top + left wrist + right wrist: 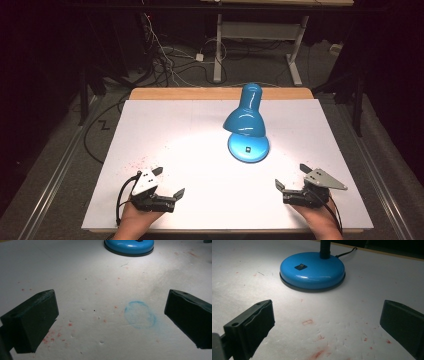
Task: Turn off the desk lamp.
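lamp shade faces the near edge; left gripper and right gripper gape empty.

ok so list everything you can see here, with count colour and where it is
desk lamp: one, blue, right of centre toward the table's far side, lit, shade aimed down
lamp base: one, blue round disc, black switch on top
lamp cable: one, black, running off behind the base
table cover: one, white, over a wooden table
red specks: many, scattered on the cover
blue ring mark: one, faint, on the cover ahead of the left gripper
floor cables: several, beyond the table
left gripper: one, black, near left, open
right gripper: one, black, near right, open
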{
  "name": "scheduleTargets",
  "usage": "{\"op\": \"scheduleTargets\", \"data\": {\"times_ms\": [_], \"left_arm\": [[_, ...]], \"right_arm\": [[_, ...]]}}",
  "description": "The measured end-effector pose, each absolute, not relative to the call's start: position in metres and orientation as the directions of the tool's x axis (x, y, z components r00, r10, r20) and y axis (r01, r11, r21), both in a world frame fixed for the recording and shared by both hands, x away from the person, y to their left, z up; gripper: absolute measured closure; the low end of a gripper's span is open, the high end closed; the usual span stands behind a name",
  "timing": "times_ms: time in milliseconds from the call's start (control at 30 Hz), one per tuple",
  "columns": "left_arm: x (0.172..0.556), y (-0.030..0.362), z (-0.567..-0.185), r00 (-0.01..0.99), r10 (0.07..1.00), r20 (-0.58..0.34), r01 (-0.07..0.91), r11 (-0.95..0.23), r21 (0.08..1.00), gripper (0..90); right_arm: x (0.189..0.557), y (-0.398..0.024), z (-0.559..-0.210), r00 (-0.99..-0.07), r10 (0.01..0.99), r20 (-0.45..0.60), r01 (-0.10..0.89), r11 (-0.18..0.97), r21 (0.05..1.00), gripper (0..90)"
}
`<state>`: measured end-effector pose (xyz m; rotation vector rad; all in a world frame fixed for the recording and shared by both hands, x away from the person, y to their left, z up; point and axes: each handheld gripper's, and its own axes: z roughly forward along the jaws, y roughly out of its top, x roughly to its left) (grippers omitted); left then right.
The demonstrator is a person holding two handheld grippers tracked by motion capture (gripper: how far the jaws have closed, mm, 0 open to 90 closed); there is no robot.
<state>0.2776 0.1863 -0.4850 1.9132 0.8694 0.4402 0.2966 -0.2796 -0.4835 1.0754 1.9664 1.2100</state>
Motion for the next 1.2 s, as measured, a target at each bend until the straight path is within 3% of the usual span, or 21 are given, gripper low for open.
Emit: {"op": "scheduleTargets", "data": {"times_ms": [333, 733, 1200], "left_arm": [[0.2842, 0.1944, -0.4903, 0.673, 0.732, -0.108, 0.422, -0.26, 0.869, 0.0], [0.2833, 0.1942, -0.488, 0.68, 0.727, -0.092, 0.405, -0.268, 0.874, 0.0], [0.2842, 0.1914, -0.4893, 0.692, 0.717, -0.08, 0.402, -0.292, 0.868, 0.0]], "right_arm": [[0.295, -0.28, -0.483, -0.507, 0.858, -0.083, 0.309, 0.27, 0.912, 0.2], [0.2931, -0.274, -0.479, -0.516, 0.85, -0.107, 0.294, 0.293, 0.91, 1.2], [0.293, -0.2772, -0.4786, -0.505, 0.858, -0.094, 0.313, 0.283, 0.907, 8.9]]}}
